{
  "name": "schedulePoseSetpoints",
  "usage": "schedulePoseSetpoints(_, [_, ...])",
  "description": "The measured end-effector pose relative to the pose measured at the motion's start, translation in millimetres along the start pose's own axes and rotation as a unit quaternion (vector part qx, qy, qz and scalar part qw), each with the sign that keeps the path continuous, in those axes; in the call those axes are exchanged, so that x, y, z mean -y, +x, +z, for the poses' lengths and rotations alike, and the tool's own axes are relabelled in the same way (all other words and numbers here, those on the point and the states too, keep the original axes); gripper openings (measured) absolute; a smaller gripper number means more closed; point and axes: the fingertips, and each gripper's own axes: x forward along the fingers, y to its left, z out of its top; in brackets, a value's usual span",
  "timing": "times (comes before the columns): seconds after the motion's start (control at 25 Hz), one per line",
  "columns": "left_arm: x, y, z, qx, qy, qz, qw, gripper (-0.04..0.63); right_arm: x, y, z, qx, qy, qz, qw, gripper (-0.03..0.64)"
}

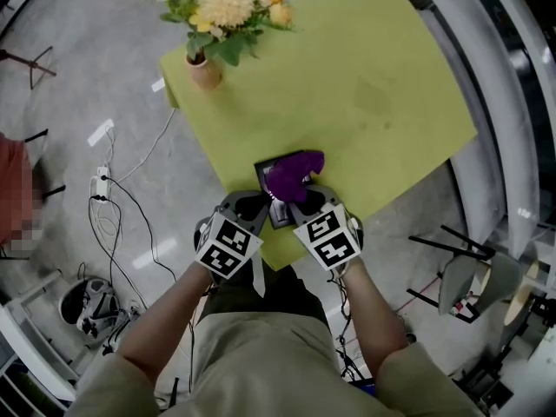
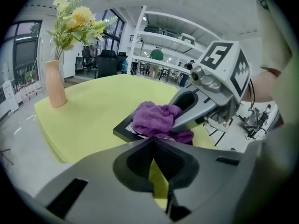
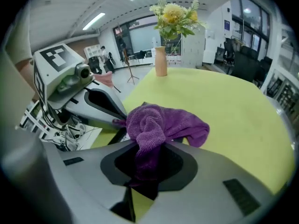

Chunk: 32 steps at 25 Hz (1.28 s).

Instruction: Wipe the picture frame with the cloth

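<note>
On the green bench (image 1: 382, 85), near edge: 1 picture frame (image 1: 263, 177), dark border, lying flat. 1 purple cloth (image 1: 294, 174) is bunched on top of it, covering most of the far half. At the far left corner of the bench stands 1 tan vase (image 1: 206, 70) holding 1 bunch of yellow and white flowers (image 1: 224, 7), well apart from the frame.

There are 2 grippers, one per hand. Each carries 1 cube with black-and-white square markers: left cube (image 1: 228, 246), right cube (image 1: 327, 240). The only print I can make out is those marker patterns.

Right gripper (image 3: 147, 146): jaws closed on the cloth. A twist of purple terry runs down between them, and the rest spills forward over the frame. In the head view this gripper sits at the frame's near right side, with the cloth directly ahead of the jaws.

Left gripper (image 2: 153, 143): jaws together at the tips, nothing seen between them. The frame's near left corner lies just beyond the tips. They probably rest against its edge, but the contact is hidden behind the jaw bodies, so I can't confirm it.

The two grippers are side by side, close together, both angled in toward the frame from the person's side of the bench. On the floor left of the bench: 1 white power strip (image 1: 100, 181) with cables trailing off it.
</note>
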Motion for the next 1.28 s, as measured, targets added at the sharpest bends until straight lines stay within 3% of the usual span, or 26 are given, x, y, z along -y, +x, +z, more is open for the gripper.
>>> schedulePoseSetpoints(0.28, [-0.7,-0.1,0.1,0.001,-0.015,-0.001,0.9999,0.008,32.5,-28.8,4.2,0.035,0.045,-0.056,0.997,0.084])
schedulePoseSetpoints(0.4, [-0.9,0.2,-0.1,-0.004,-0.021,-0.005,0.9998,0.008,6.1,-38.2,16.4,0.050,0.039,-0.024,0.998,0.083])
schedulePoseSetpoints(0.56, [0.5,0.3,0.4,-0.002,-0.022,-0.011,0.9997,0.008,-50.8,-37.3,13.6,0.031,0.020,0.057,0.998,0.081])
schedulePoseSetpoints(0.72, [-1.0,-0.7,0.0,-0.004,-0.019,-0.009,0.9998,0.008,-73.1,-18.2,-2.5,0.008,0.016,0.076,0.997,0.081])
schedulePoseSetpoints(1.08, [0.3,-1.0,-1.6,-0.007,-0.005,-0.012,0.9999,0.008,-53.0,-9.5,-29.4,-0.005,0.007,0.028,1.000,0.078])
schedulePoseSetpoints(1.28, [0.3,1.3,-0.9,-0.010,0.002,-0.010,0.9999,0.008,-14.3,-24.0,-41.9,-0.001,0.018,-0.038,0.999,0.078])
